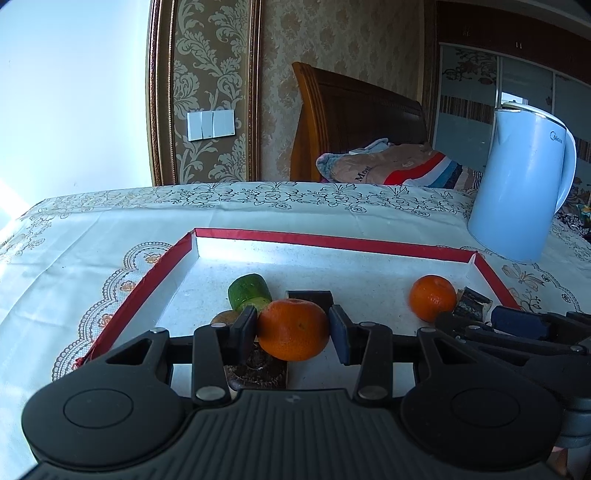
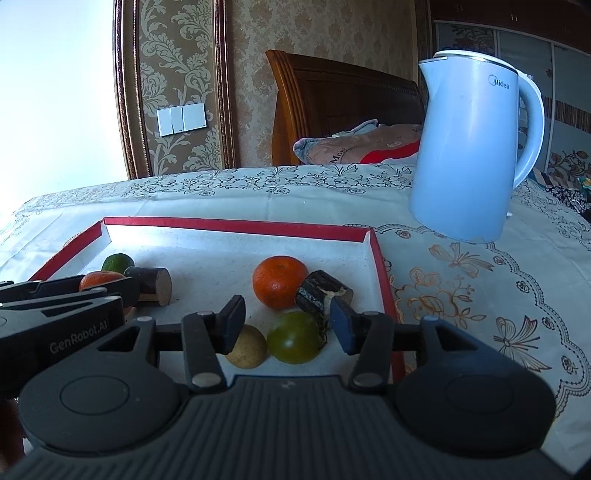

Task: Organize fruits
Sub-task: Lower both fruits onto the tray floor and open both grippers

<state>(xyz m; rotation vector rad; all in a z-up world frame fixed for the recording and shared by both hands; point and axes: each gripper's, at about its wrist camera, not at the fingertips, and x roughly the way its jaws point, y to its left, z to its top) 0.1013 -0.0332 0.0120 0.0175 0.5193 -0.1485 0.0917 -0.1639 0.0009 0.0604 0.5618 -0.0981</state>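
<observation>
Gripping an orange (image 1: 291, 328), left fingers (image 1: 243, 326) sit mid-tray (image 1: 332, 242); right fingers (image 2: 232, 321) gape, empty, near the tray's right edge.

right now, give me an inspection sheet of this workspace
surface: white lace-patterned tablecloth under a red-rimmed white tray
job's things: round orange mandarin in the left tool; second mandarin, green-brown round fruit, tan round fruit and green fruit in the tray
clutter: pale-ended wooden log piece and dark-bark log piece in the tray; pale blue plastic kettle on the cloth
grippers: left tool shut on the mandarin; right tool open, pressing nothing
cables: nothing seen
surroundings: wooden headboard, white wall switch, patterned wallpaper
</observation>
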